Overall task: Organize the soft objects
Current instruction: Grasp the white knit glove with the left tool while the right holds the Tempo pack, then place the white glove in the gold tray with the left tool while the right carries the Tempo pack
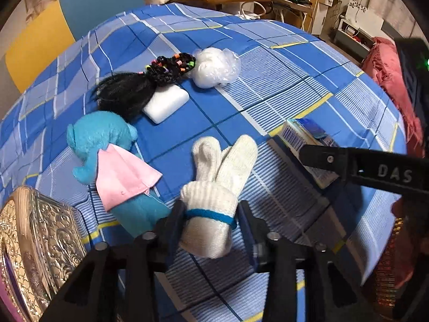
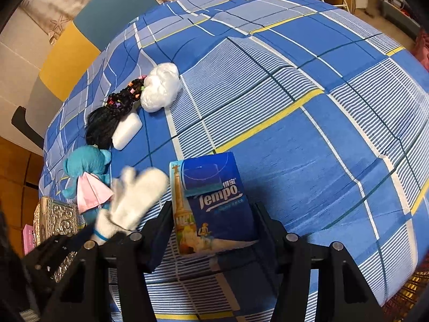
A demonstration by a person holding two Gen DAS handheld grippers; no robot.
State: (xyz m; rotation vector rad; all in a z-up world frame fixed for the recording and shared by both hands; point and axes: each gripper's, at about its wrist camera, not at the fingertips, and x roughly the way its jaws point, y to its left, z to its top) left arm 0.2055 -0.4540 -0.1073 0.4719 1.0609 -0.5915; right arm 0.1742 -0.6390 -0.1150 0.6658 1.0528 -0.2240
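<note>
A pair of white knit gloves (image 1: 214, 187), bound by a blue band, sits between the fingers of my left gripper (image 1: 211, 214), which is shut on the cuff end. In the right wrist view the gloves (image 2: 134, 196) are blurred at lower left. A blue Tempo tissue pack (image 2: 211, 201) stands upright in my right gripper (image 2: 213, 214), its jaws shut on both sides of the pack. The left wrist view shows the same tissue pack (image 1: 303, 139) at the right, behind one right finger (image 1: 348, 161).
On the blue plaid bedsheet (image 1: 268, 80) lie a blue plush toy with a pink cloth (image 1: 102, 139), a black hairpiece with coloured beads (image 1: 128, 91), a white block (image 1: 166, 104) and a white bagged bundle (image 1: 214, 67). An ornate silver box (image 1: 45, 230) stands at lower left. Red fabric (image 1: 388, 75) hangs at the right edge.
</note>
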